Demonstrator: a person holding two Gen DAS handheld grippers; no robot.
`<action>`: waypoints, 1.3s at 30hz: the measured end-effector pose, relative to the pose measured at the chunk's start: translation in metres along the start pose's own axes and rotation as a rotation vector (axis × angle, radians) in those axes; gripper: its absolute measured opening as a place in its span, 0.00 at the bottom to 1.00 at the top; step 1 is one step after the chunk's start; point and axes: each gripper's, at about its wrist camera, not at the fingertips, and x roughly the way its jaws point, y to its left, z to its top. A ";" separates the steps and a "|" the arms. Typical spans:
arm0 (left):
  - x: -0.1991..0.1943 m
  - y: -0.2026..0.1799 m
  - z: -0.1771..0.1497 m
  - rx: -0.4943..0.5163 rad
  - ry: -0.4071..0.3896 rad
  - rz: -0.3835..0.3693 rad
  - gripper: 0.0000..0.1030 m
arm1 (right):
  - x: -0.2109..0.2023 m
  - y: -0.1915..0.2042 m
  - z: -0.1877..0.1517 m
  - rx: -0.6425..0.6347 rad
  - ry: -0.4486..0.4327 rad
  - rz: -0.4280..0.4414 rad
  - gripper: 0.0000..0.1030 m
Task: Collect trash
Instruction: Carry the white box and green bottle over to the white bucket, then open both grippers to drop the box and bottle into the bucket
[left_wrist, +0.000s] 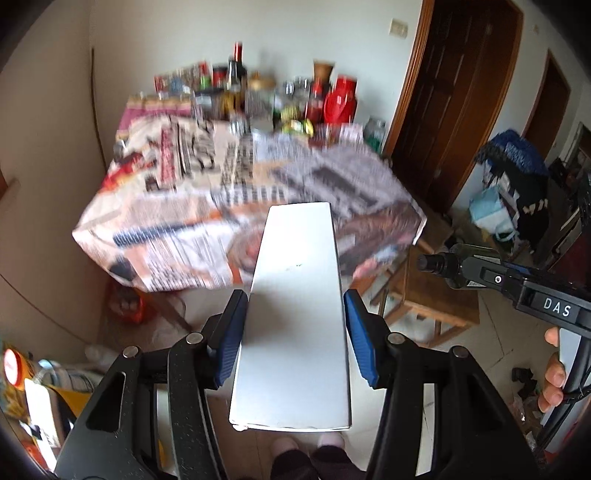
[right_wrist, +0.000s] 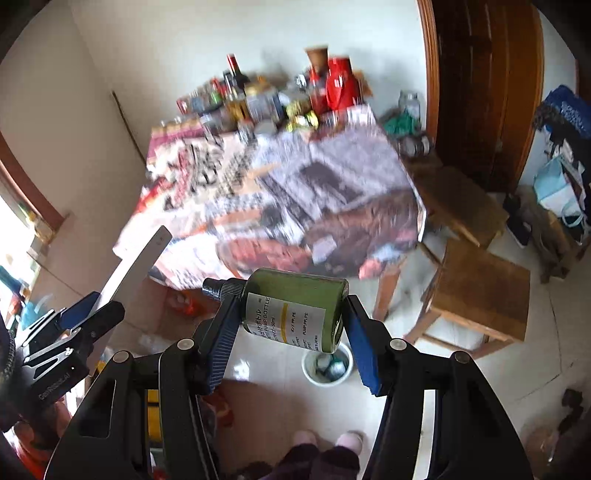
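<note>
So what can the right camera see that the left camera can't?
Only the right wrist view shows the white trash bucket on the floor and the printed label on the green pump bottle in the right gripper. Only the left wrist view shows the flat white box face-on in the left gripper. Both show the cluttered table, a wooden stool and the door.

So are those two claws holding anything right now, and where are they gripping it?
Yes. The left hand-held gripper clamps a flat white box by its long side edges. The right hand-held gripper clamps a green bottle, lying sideways, shoulder against one finger, base against the other.
</note>
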 end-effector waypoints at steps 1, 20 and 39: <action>0.011 -0.003 -0.005 -0.003 0.022 0.003 0.51 | 0.012 -0.006 -0.004 0.004 0.020 0.004 0.52; 0.255 0.012 -0.139 -0.100 0.366 0.045 0.51 | 0.249 -0.083 -0.120 0.035 0.368 -0.003 0.52; 0.364 0.042 -0.205 -0.164 0.485 0.067 0.51 | 0.361 -0.086 -0.151 0.022 0.435 0.062 0.64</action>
